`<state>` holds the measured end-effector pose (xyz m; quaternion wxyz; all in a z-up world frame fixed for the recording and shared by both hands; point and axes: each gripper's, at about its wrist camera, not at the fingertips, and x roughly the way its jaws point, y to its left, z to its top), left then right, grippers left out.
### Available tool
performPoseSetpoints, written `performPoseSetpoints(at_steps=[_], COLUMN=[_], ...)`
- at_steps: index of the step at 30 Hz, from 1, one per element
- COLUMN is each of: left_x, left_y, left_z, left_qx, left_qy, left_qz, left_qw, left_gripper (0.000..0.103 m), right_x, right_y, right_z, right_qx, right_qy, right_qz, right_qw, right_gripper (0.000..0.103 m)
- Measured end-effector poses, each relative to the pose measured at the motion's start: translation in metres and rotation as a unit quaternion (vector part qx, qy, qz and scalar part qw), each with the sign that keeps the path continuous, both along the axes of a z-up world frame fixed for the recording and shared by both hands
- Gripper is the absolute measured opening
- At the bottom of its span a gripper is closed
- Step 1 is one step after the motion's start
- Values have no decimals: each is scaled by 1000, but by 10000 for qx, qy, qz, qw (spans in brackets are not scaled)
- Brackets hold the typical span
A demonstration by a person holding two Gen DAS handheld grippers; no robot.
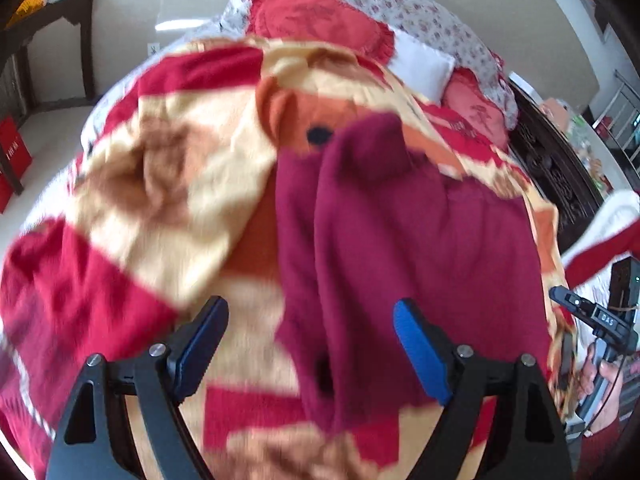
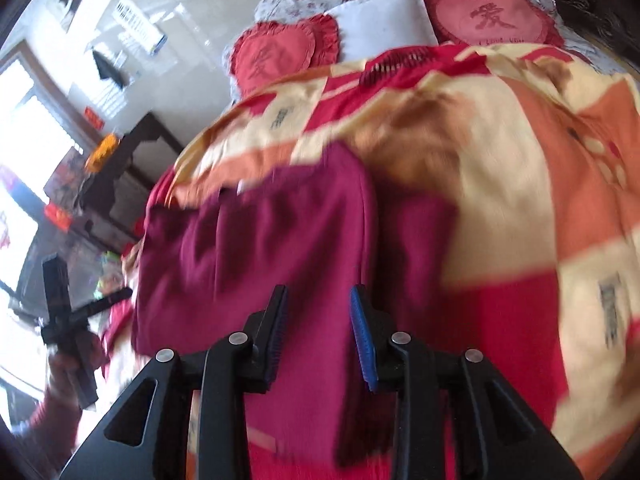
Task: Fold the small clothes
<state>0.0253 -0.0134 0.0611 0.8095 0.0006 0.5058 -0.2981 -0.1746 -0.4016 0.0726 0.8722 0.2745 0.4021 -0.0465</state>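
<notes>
On the red, cream and orange blanket (image 1: 168,168) covering the bed, lying spread out with one side flap folded over: a maroon garment (image 1: 420,248), collar end toward the heart-shaped red cushions (image 2: 276,56) and white pillow (image 2: 384,24). Hovering above its near hem, left gripper (image 1: 308,340), blue pads (image 1: 420,356) standing wide apart, gripping nothing. Hanging over the same cloth from the other side, right gripper (image 2: 318,332), jaws at a narrower gap, also clamping nothing. Both views blurring.
</notes>
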Motion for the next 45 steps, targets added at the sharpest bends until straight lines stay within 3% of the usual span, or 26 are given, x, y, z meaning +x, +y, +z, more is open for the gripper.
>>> performPoseSetpoints(at_steps=[4, 6, 8, 9, 11, 15, 17, 20, 21, 22, 24, 25, 28, 31, 33, 35, 37, 41, 45], left_x=[-21, -23, -22, -21, -21, -23, -23, -22, -22, -21, -20, -19, -20, -21, -22, -24, -24, -21, -19], left_y=[2, -1, -4, -6, -7, -7, -7, -10, -11, -10, -6, -3, 7, 5, 4, 2, 1, 2, 2], left_z=[-16, -23, -33, -36, -35, -28, -28, -28, -26, -21, -13, -10, -19, -33, -30, -25, -21, -16, -10], left_qx=[135, 153, 197, 182, 154, 210, 232, 296, 329, 348, 380, 406, 397, 442, 416, 440, 494, 373, 393], left_qy=[136, 213, 403, 490, 514, 416, 422, 424, 404, 359, 230, 164, 199, 296, 273, 171, 83, 109, -32], left_qz=[-265, -351, -473, -536, -552, -603, -598, -560, -565, -570, -562, -551, -517, -463, -424, -462, -451, -237, -185], left_qw=[9995, 9990, 9979, 9972, 9970, 9971, 9970, 9971, 9970, 9971, 9974, 9975, 9977, 9975, 9979, 9978, 9977, 9990, 9991], left_gripper=[84, 69, 38, 33, 27, 20, 19, 15, 15, 14, 13, 8, 8, 8, 9, 9, 13, 37, 44], right_x=[-22, -25, -28, -29, -29, -34, -36, -37, -33, -32, -38, -42, -57, -59, -54, -51, -46, -1, 81], right_y=[18, 24, 24, 23, 21, 18, 18, 29, 35, 37, 35, 32, 22, 17, 21, 23, 27, 47, 85], right_z=[-23, -34, -39, -41, -42, -35, -34, -43, -47, -48, -40, -34, -21, -41, -46, -33, -5, 30, 32], right_qx=[142, 159, 245, 292, 340, 157, 156, 267, 95, 13, -23, 3, -146, 28, -124, -392, -719, -962, -1329], right_qy=[221, 264, 178, 162, 203, 299, 325, 382, 505, 527, 382, 280, 200, 499, 683, 656, 312, -225, -343], right_qz=[50, -8, -96, -132, -182, -257, -252, -29, 31, 52, 32, 19, -166, -213, -177, -322, -429, 16, 967], right_qw=[9996, 9995, 9995, 9994, 9990, 9991, 9990, 9989, 9987, 9986, 9993, 9996, 9996, 9985, 9974, 9966, 9960, 9951, 9858], right_gripper=[12, 12, 12, 12, 5, 4, 15, 15, 12, 0, 0, 0, 0, 0, 0, 2, 4, 15, 15])
